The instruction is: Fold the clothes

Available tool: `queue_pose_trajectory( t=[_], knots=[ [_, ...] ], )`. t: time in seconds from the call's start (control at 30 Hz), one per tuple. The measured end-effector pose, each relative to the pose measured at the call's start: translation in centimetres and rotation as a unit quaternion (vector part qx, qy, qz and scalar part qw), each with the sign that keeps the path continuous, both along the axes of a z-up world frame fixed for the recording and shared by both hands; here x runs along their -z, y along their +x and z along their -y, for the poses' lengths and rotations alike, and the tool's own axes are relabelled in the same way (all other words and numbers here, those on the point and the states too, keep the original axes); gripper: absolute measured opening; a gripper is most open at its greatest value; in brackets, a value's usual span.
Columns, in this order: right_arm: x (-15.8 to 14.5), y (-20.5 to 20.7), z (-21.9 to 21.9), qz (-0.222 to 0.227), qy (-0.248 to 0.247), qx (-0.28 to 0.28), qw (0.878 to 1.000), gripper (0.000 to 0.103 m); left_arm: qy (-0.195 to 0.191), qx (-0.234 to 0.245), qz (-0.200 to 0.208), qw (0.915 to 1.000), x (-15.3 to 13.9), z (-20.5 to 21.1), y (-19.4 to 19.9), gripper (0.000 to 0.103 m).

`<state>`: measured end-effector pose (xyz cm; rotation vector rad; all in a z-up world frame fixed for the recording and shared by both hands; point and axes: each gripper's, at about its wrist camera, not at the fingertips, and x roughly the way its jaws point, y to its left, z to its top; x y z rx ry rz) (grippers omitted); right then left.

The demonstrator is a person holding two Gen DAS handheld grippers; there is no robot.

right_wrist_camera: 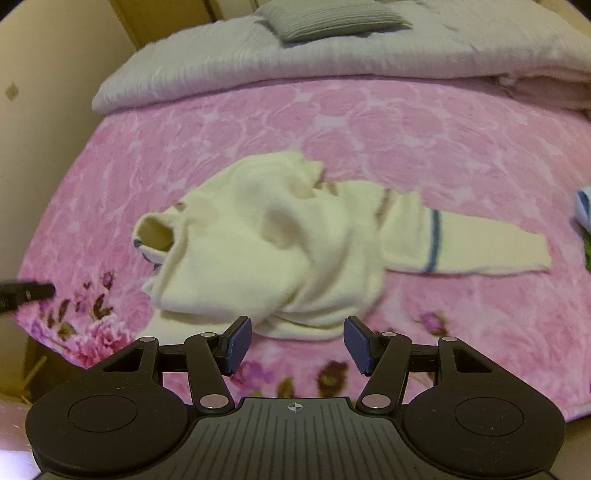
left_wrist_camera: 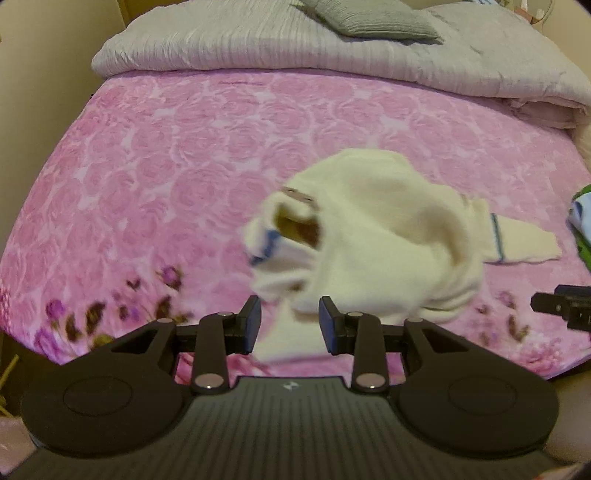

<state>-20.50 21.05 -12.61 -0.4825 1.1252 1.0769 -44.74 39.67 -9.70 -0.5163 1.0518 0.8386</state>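
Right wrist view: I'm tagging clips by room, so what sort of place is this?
Most likely a bedroom: a bed under a pink floral blanket, a grey quilt folded at its head with a grey pillow on top.

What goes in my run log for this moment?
cream sweater crumpled on pink bedspread | left gripper open | right gripper open

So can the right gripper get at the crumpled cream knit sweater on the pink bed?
Probably yes: the right gripper is open, and the sweater lies just ahead with nothing between.
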Motion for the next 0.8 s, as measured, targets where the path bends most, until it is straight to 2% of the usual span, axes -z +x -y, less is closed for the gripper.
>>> queue_pose_trajectory(
  t=[0.27, 0.4, 0.53, 0.67, 0.77, 0.8],
  knots=[
    [5.1, -6.6, -9.0, 0.061, -0.038, -0.051, 0.996, 0.059, -0.056, 0.009, 0.013, 0.9983, 5.7, -7.7, -3.7, 0.030],
    [7.0, -9.7, -13.4, 0.109, -0.019, -0.100, 0.989, 0.059, -0.075, -0.008, 0.026, 0.9968, 8.3, -10.0, -5.1, 0.030],
    [8.8, -12.6, -17.3, 0.154, 0.017, -0.153, 0.976, 0.059, -0.083, -0.027, 0.041, 0.9953, 10.4, -11.9, -6.1, 0.030],
    [12.3, -14.3, -21.2, 0.183, 0.017, -0.172, 0.968, 0.059, -0.087, -0.051, 0.047, 0.9938, 12.3, -13.5, -6.7, 0.030],
    [15.4, -14.2, -22.1, 0.206, 0.009, -0.176, 0.963, 0.059, -0.092, -0.060, 0.050, 0.9926, 13.6, -14.2, -6.9, 0.030],
    [16.5, -14.2, -22.4, 0.214, 0.006, -0.178, 0.961, 0.053, -0.094, -0.059, 0.049, 0.9926, 13.9, -14.3, -6.8, 0.029]
  ],
)
